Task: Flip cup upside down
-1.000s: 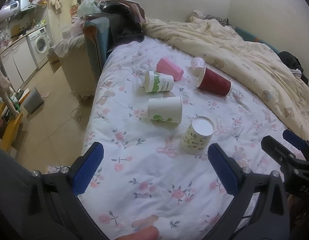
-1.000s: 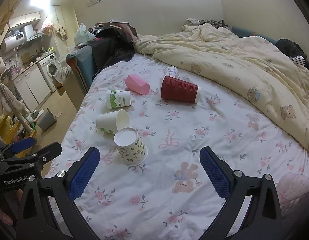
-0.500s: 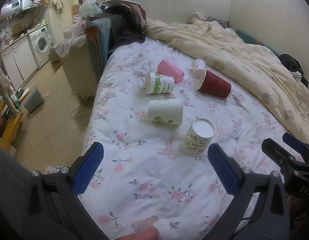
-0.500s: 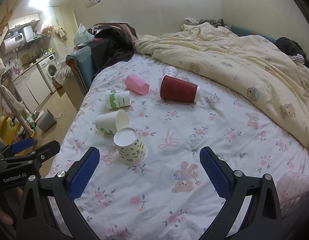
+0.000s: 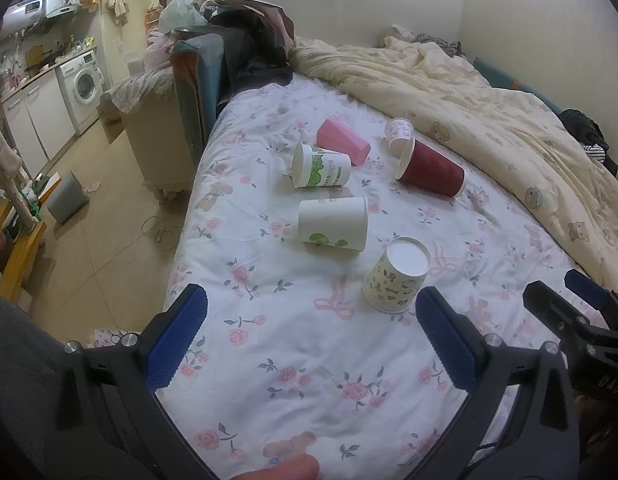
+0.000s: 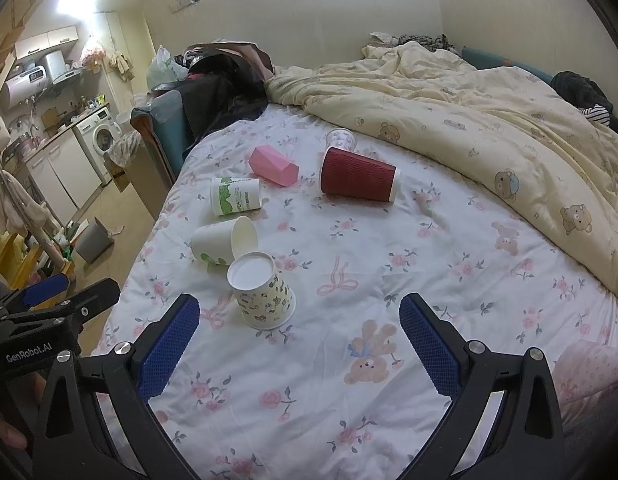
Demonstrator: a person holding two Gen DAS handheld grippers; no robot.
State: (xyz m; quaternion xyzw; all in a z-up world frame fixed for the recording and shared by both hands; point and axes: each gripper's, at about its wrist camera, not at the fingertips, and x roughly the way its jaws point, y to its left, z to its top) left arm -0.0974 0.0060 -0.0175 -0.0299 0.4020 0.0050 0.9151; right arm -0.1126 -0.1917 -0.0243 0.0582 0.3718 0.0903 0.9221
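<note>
Several cups lie on a floral bedsheet [image 5: 293, 360]. A yellow patterned paper cup [image 5: 397, 276] [image 6: 261, 292] stands upside down nearest me. Behind it a white cup with green leaves [image 5: 333, 224] [image 6: 223, 240], a white cup with green print [image 5: 321, 166] [image 6: 235, 196], a pink cup [image 5: 343, 142] [image 6: 274, 166] and a dark red ribbed cup [image 5: 431, 168] [image 6: 359, 176] lie on their sides. A small clear cup [image 5: 399, 130] [image 6: 341, 138] stands behind the red one. My left gripper [image 5: 309, 340] and right gripper [image 6: 299, 344] are both open and empty, held above the sheet short of the cups.
A cream duvet [image 6: 489, 120] is bunched over the bed's right side. Dark clothes and a blue chair [image 5: 201, 76] stand at the bed's far left corner. The bed's left edge drops to a tiled floor with a grey bin [image 5: 67, 198]. A washing machine [image 5: 83, 82] stands beyond.
Both views have shifted very slightly, with the cups sitting a touch lower in the left wrist view. No cup has moved and both grippers stay open.
</note>
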